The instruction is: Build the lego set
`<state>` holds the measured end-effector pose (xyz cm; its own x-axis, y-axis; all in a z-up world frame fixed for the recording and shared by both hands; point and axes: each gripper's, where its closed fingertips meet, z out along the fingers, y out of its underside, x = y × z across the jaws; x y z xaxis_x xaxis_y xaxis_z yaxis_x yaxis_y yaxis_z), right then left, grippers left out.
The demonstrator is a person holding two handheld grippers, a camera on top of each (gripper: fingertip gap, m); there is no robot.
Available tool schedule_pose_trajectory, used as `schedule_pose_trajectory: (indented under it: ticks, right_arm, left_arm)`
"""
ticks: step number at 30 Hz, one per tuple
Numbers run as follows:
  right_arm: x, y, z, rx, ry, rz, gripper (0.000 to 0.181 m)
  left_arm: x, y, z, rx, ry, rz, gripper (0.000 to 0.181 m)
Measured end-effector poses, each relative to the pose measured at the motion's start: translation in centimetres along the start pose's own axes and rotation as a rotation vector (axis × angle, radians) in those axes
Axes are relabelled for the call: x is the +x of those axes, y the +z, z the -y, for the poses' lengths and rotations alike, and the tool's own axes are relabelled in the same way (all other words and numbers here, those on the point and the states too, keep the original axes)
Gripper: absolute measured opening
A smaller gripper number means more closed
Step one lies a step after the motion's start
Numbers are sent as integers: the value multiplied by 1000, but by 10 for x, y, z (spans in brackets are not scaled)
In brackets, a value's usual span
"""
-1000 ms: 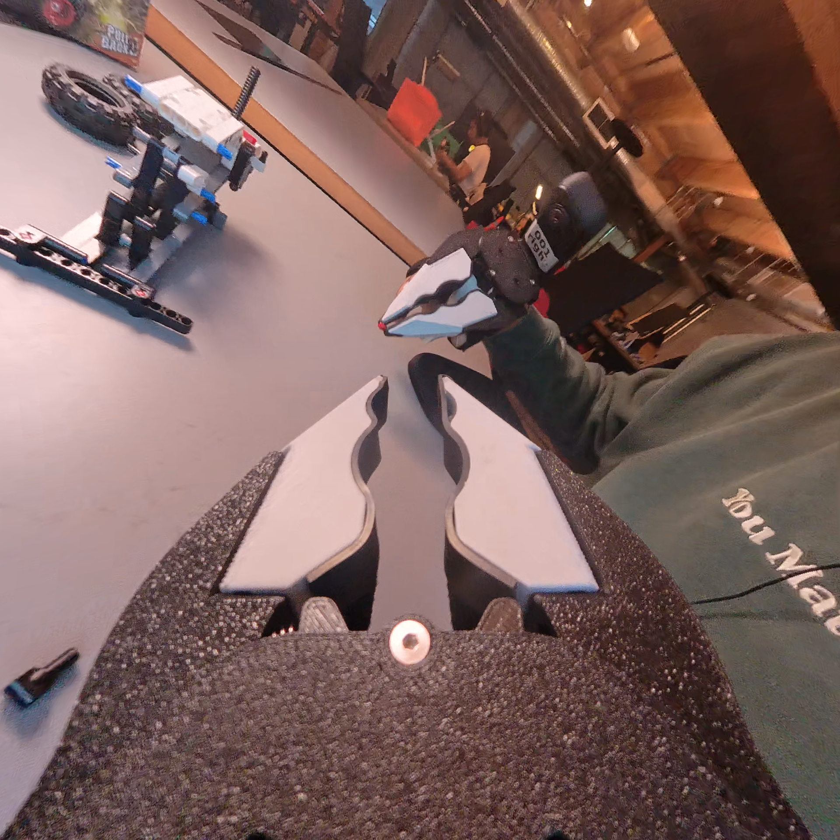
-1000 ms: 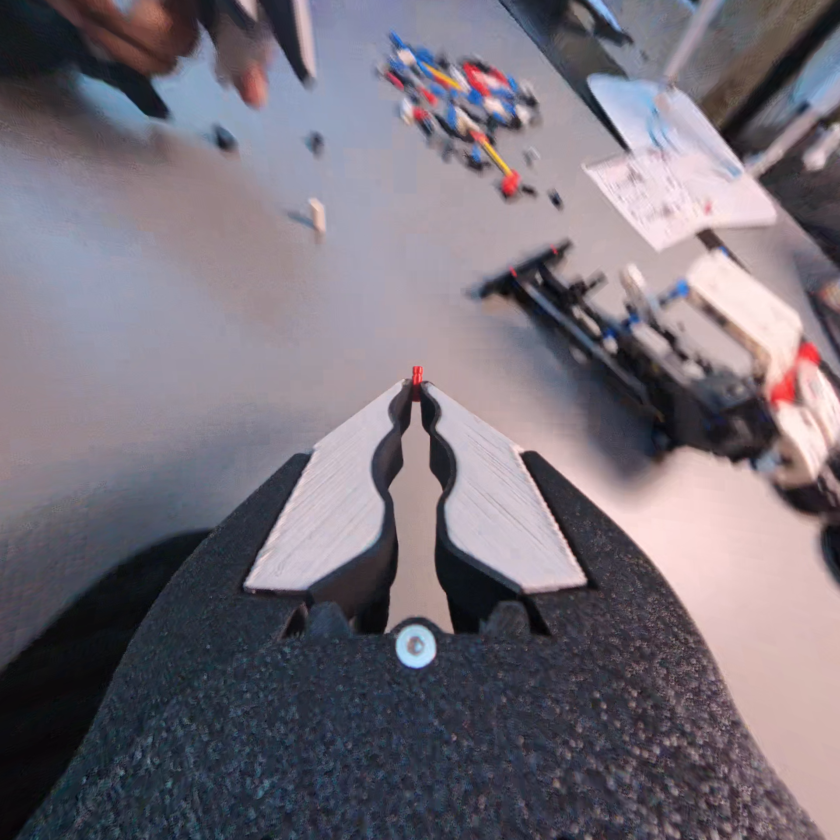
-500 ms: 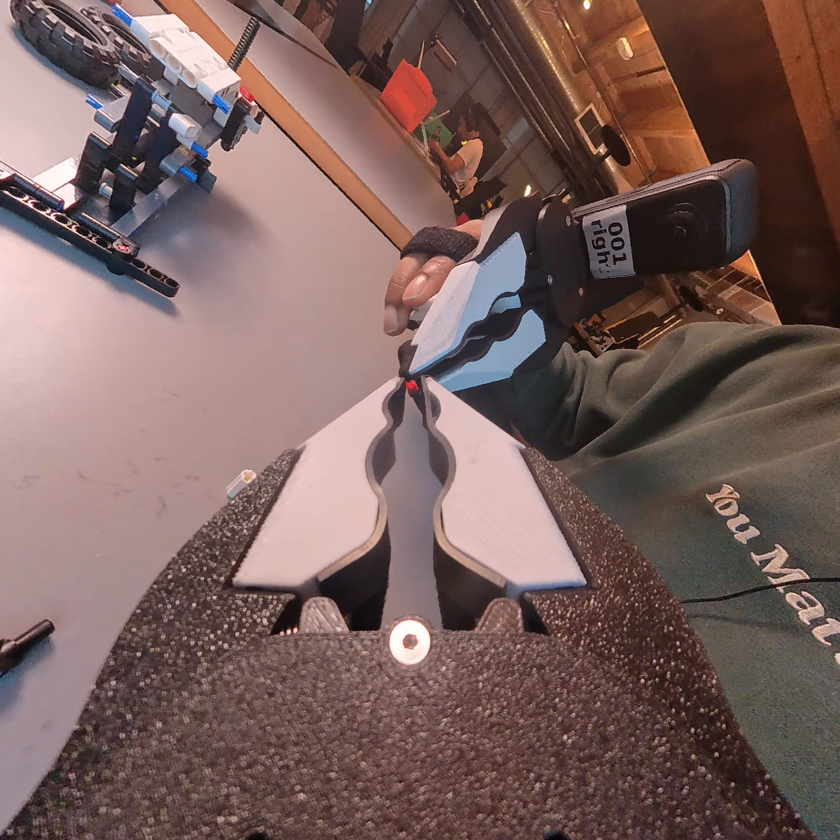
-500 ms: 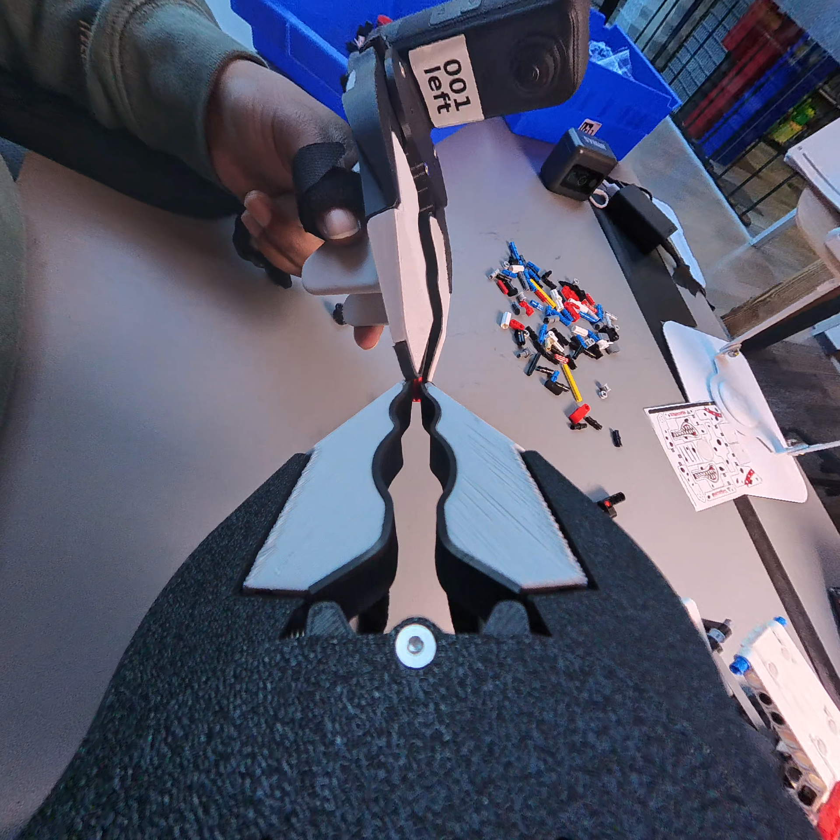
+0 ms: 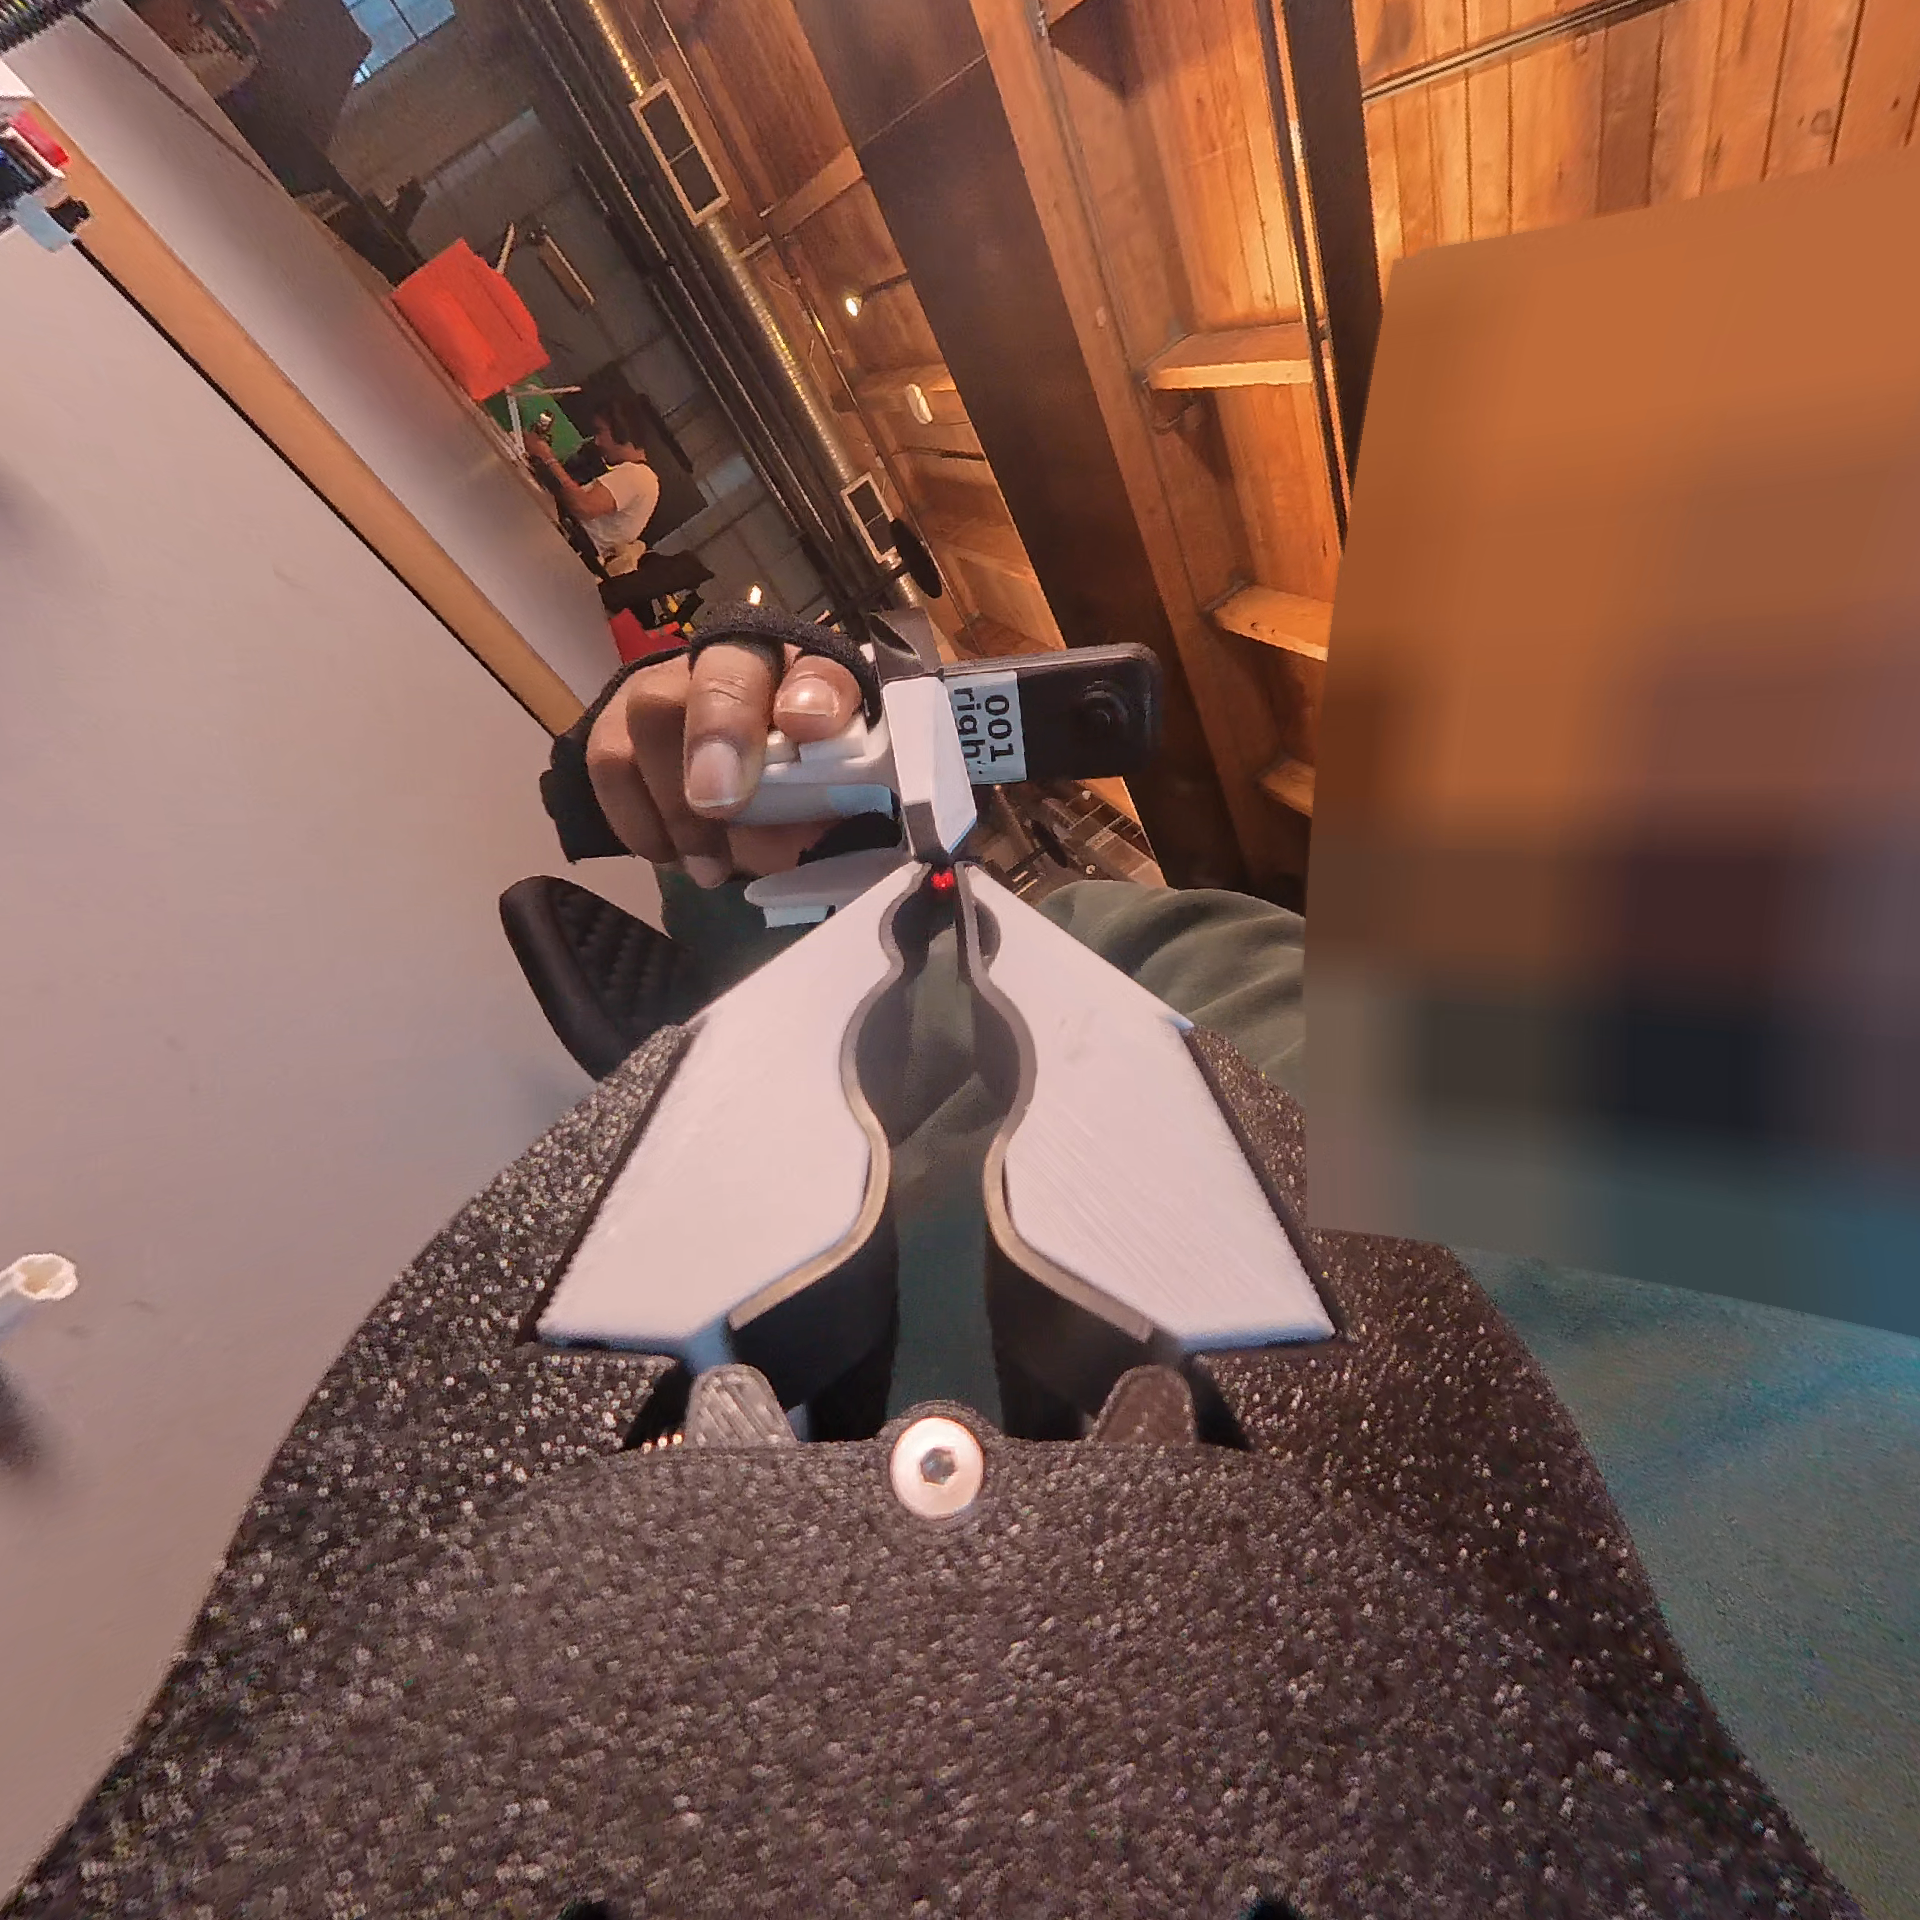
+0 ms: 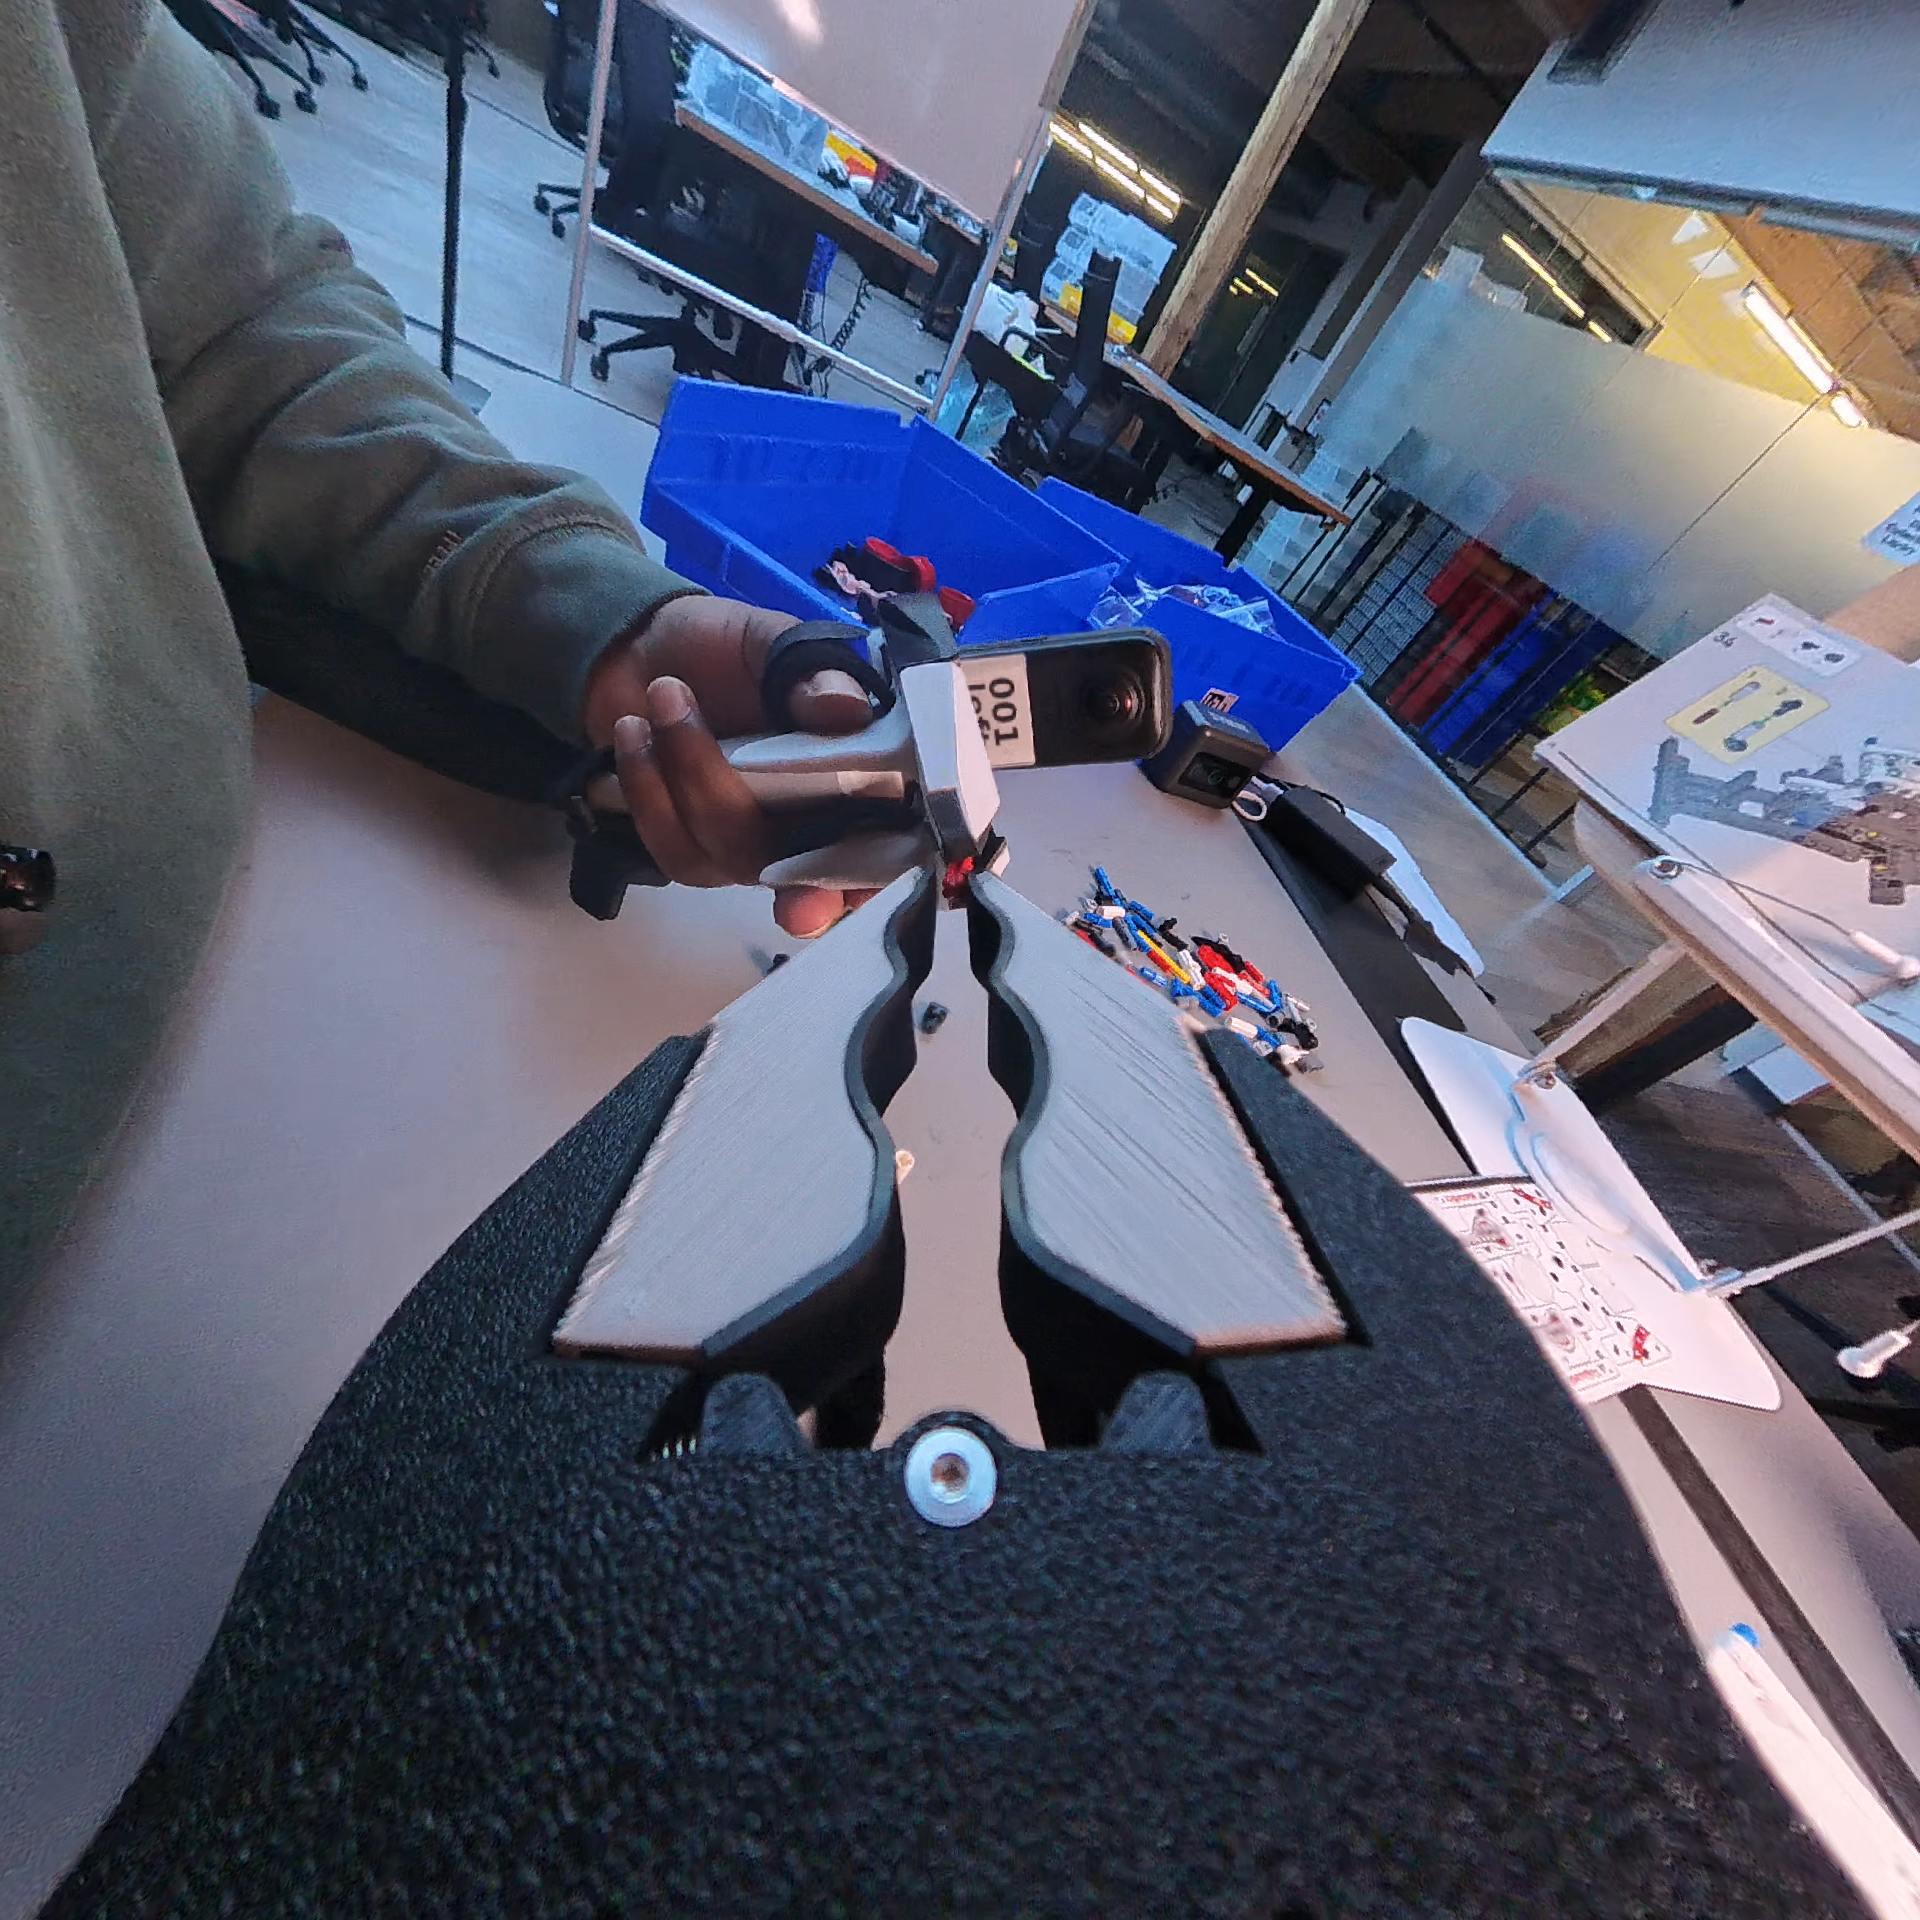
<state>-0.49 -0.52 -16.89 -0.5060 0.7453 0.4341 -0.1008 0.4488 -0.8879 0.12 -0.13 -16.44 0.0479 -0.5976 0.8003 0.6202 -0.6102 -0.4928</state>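
Both grippers are meeting tip to tip above the bench (image 6: 312,1039), mid-frame in each wrist view. Left gripper (image 5: 940,883) jaws are nearly closed, pinching a small red lego pin (image 5: 941,881). Right gripper (image 6: 951,883) jaws are narrowed to a small gap at that same red pin (image 6: 954,876); can't tell whether they are gripping it. Loose lego pieces (image 6: 1195,971) are lying piled at centre right, blue bins (image 6: 935,520) behind them, instruction sheet (image 6: 1548,1288) at right edge.

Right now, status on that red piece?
Left gripper and right gripper tip to tip, both shut on red pin. Held above table. No obstruction.
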Motion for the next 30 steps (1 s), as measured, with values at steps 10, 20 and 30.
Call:
schedule_pose_trajectory:
  ticks: [10,20,30]
  right_arm:
    - [2,2,1,-1,-59,-58,4]
    - [2,4,-2,38,30,-49,4]
    - [5,2,13,133,135,-61,4]
  left_arm:
    - [2,-1,2,21,-38,-18,4]
    - [-1,-4,0,-13,155,74,4]
    - [13,0,3,-3,398,110,3]
